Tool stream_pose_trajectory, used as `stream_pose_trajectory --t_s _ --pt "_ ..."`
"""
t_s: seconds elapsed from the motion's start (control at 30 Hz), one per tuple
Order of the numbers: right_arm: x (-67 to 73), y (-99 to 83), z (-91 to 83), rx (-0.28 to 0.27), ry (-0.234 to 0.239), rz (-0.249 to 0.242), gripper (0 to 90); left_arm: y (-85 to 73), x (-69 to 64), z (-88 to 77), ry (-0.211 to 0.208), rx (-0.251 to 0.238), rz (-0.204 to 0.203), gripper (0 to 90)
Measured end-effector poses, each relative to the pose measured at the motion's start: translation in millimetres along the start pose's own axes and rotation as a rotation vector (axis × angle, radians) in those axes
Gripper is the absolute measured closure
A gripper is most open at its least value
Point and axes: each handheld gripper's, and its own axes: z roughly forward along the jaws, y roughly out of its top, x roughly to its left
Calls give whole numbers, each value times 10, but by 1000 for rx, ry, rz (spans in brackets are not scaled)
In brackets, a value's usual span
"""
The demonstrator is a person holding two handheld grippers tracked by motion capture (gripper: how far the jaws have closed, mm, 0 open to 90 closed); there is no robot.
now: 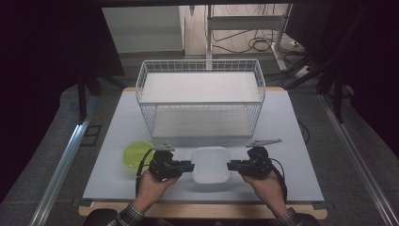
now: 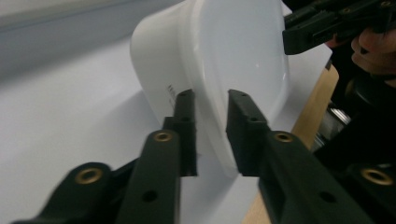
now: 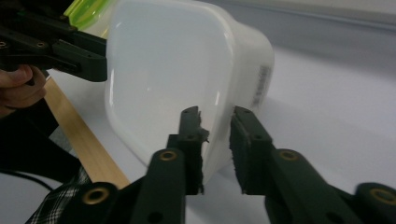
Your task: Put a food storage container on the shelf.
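Note:
A white square container (image 1: pixel 211 169) is near the table's front edge, between my two grippers. My left gripper (image 1: pixel 192 165) comes in from the left and clamps the container's left rim. In the left gripper view one jaw lies on the container's (image 2: pixel 233 51) outer wall and the other inside it, and the gripper (image 2: pixel 212 112) is shut on that wall. My right gripper (image 1: pixel 229 165) holds the opposite rim the same way. In the right gripper view it (image 3: pixel 215 126) straddles the wall of the container (image 3: pixel 163 70). I cannot tell whether the container rests on the table or is lifted.
A lime green bowl (image 1: pixel 136 154) sits on the table just left of my left gripper. A white wire two-level basket rack (image 1: pixel 201 99) stands at the back of the pale table (image 1: pixel 291 141). The table's wooden front edge (image 3: pixel 84 140) runs close under the container.

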Motion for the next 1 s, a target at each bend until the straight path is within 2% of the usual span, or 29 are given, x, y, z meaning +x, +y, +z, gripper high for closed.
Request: stream_pose_trajectory --t_s 0.07,0.1,0.13,0.17,0.3,0.57,1.0 --pt "24 -13 -1 -7 -17 -19 778 -11 5 1 3 -9 -17 781" --pt "55 -19 5 -18 -37 -37 779 -17 -3 5 20 -17 -19 789" --pt "55 -19 5 -18 -37 -37 779 -17 -3 5 20 -17 -19 791" --pt "86 -23 14 -29 -60 -57 780 -20 -12 9 39 -23 -12 792" --pt "105 -30 27 -44 -74 -68 781 -19 -19 10 56 -26 -6 794" --pt "133 4 -14 -106 -75 -97 780 61 -49 -63 76 -74 12 794" --pt "187 190 -136 -188 -59 -148 786 285 -80 -207 103 -110 59 793"
